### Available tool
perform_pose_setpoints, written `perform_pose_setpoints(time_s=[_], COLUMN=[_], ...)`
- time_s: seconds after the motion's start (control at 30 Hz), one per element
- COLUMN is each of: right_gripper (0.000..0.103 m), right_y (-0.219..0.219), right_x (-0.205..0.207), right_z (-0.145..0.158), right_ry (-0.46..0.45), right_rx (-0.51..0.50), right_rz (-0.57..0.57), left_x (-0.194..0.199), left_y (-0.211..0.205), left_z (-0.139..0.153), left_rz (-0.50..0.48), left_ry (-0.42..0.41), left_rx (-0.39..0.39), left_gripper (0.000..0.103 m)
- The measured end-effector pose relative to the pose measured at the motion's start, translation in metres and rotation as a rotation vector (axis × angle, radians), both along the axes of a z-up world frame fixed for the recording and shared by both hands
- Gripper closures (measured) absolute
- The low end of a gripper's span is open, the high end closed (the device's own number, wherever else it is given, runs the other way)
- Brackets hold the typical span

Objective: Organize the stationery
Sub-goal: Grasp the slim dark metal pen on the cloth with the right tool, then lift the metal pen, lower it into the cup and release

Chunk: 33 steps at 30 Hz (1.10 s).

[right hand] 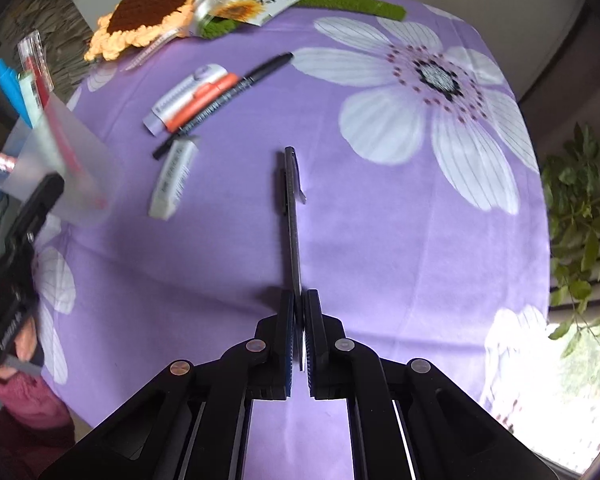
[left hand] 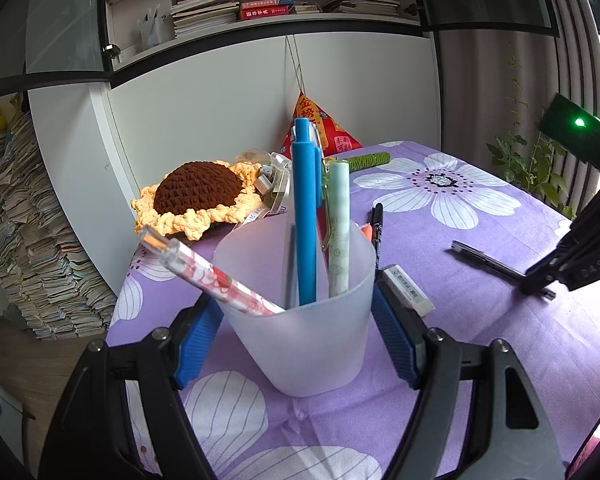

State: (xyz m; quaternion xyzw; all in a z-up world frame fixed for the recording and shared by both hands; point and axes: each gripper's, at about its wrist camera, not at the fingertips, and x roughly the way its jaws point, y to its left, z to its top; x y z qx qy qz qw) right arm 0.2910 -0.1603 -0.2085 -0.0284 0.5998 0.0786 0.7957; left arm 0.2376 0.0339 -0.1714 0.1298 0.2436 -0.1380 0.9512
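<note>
My left gripper (left hand: 298, 312) is shut on a frosted plastic cup (left hand: 300, 332) that holds a blue pen (left hand: 306, 216), a pale green pen (left hand: 339, 232) and a clear red-patterned pen (left hand: 216, 276). The cup also shows blurred in the right wrist view (right hand: 60, 168). My right gripper (right hand: 299, 312) is shut on the end of a dark grey pen (right hand: 292, 208), which points away over the purple cloth; it shows at the right of the left wrist view (left hand: 492, 264). A white eraser (right hand: 172, 180), a black marker (right hand: 228, 96), an orange marker (right hand: 204, 100) and a white tube (right hand: 184, 96) lie on the cloth.
The table has a purple flowered cloth (right hand: 380, 240). A crochet sunflower (left hand: 196, 196), a green roll (right hand: 356, 4) and a red pouch (left hand: 320, 124) lie at the far edge. A wall cabinet with bookshelves (left hand: 260, 4) stands behind. A plant (right hand: 580, 200) is at the right.
</note>
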Motion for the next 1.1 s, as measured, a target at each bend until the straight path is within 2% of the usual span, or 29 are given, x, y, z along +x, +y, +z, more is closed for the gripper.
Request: perform_pose_setpoints(time_s=[0.17, 0.33, 0.4, 0.67, 0.83, 0.9, 1.1], right_gripper=[0.098, 0.097, 0.097, 0.097, 0.097, 0.097, 0.097], right_y=[-0.006, -0.008, -0.005, -0.01, 0.006, 0.014, 0.012], right_x=[-0.01, 0.001, 0.011, 0.034, 0.025, 0.021, 0.03], right_z=[0.004, 0.026, 0.031, 0.005, 0.004, 0.008, 0.022], right_ry=[0.01, -0.047, -0.073, -0.051, -0.002, -0.016, -0.058], right_rx=[-0.045, 0.062, 0.063, 0.022, 0.062, 0.065, 0.084], right_rz=[0.021, -0.003, -0.008, -0.087, -0.012, 0.027, 0.016], left_x=[0.0, 0.0, 0.0, 0.0, 0.0, 0.0, 0.0], left_y=[0.0, 0.0, 0.0, 0.0, 0.0, 0.0, 0.0], left_z=[0.0, 0.0, 0.0, 0.0, 0.0, 0.0, 0.001], left_rz=[0.0, -0.001, -0.001, -0.002, -0.001, -0.001, -0.001], left_ry=[0.0, 0.0, 0.0, -0.001, -0.001, 0.0, 0.001], left_rx=[0.0, -0.001, -0.001, -0.001, -0.001, -0.001, -0.002], left_gripper=[0.03, 0.03, 0.03, 0.03, 0.03, 0.03, 0.03])
